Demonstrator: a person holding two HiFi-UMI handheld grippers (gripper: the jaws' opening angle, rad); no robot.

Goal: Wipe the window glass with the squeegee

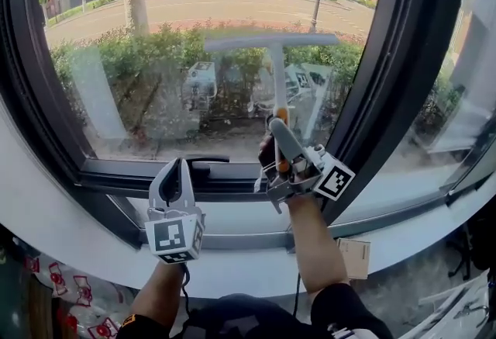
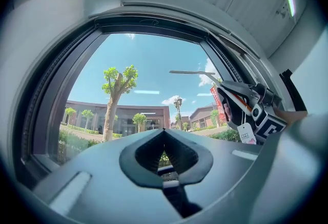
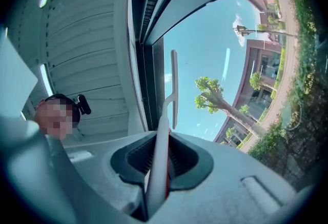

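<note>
White squeegee (image 1: 277, 70) points up from right gripper (image 1: 277, 126), blade horizontal across window glass (image 1: 155, 27).

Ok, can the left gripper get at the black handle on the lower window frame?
Probably yes: the left gripper sits right beside the black handle, nothing between them, and the right gripper with the squeegee is off to the right. The left jaws are shut, though.

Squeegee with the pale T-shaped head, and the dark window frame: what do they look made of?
The pale T-shaped squeegee looks like smooth matt plastic, grey-white with an orange strip on the handle; the blade material cannot be told. The dark window frame looks like painted metal, given its straight crisp profiles and even satin sheen, though plastic is possible.
</note>
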